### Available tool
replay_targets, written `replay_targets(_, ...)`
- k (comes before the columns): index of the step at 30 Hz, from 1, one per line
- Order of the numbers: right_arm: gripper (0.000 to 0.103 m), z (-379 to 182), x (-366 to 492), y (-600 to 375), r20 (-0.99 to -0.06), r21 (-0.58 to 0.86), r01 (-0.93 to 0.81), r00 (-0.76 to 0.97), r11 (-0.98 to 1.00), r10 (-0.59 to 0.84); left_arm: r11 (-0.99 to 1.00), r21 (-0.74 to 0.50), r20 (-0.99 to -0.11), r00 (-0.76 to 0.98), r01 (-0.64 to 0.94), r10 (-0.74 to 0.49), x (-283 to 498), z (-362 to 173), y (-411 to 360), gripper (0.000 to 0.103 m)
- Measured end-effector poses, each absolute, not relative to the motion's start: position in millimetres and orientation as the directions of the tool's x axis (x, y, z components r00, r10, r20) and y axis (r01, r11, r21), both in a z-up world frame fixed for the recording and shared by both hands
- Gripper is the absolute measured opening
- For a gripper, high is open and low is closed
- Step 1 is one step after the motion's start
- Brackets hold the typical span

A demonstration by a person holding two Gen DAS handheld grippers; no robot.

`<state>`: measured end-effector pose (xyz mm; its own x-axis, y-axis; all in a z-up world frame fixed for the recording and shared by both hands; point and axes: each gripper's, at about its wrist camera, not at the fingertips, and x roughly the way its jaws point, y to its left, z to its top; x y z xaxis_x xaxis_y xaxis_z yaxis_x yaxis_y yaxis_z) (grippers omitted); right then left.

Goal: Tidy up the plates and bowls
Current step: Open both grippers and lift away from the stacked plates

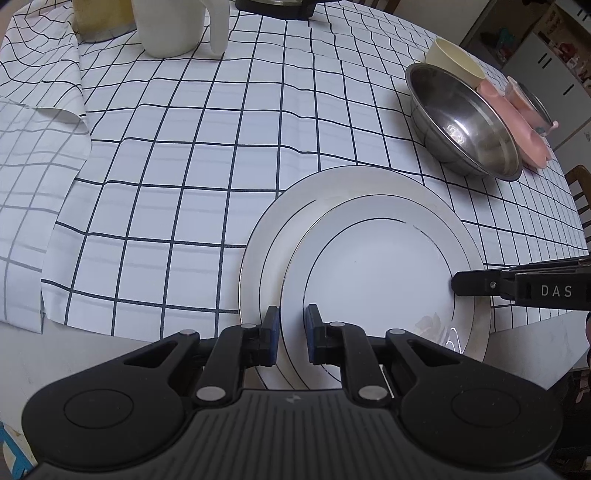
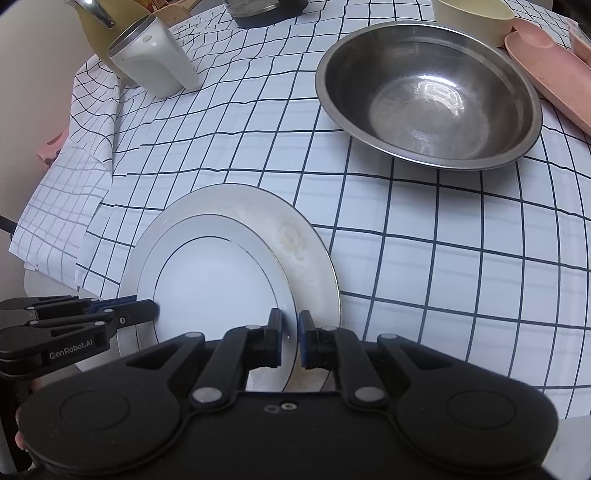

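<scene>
Nearest in both views, each gripper is clamped on an opposite edge of the upper white plate [image 1: 376, 273], the smaller of two stacked plates: the left gripper [image 1: 291, 334] pinches its near rim between narrow jaws, and the right gripper [image 2: 289, 338] does the same on the other side. The larger plate [image 2: 317, 254] lies under it on the checked tablecloth [image 1: 177, 155]. Only the right wrist view shows a pale yellowish smear on the larger plate's rim; the left wrist view shows a faint flower print there instead. Beyond stands a steel bowl [image 2: 428, 92], with a pink dish [image 2: 546, 70] and a cream cup [image 1: 456, 62] behind it. Farther off are a white jug [image 1: 173, 26] and a dark appliance base [image 1: 277, 9]; the right wrist view alone shows the jug's metal lid
</scene>
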<state>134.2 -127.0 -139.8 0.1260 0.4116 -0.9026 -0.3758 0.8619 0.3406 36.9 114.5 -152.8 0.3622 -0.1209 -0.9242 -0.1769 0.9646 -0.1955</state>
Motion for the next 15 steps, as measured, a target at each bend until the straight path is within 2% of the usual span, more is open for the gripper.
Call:
replay_targets(10,0.011,-145.1,136.6,-126.7,-0.908,0.330,-0.364,0.130,0.871,0.399,0.969,-0.191,-0.926,0.356,-0.156,-0.125,39.6,-155.6,115.0,0.013)
replay_targets(15,0.018,-141.9,136.3,-123.3,-0.911,0.315,-0.381,0.135,0.869,0.389,0.969,-0.193,-0.925,0.358,-0.155,-0.127,39.0,-154.7,115.5,0.013)
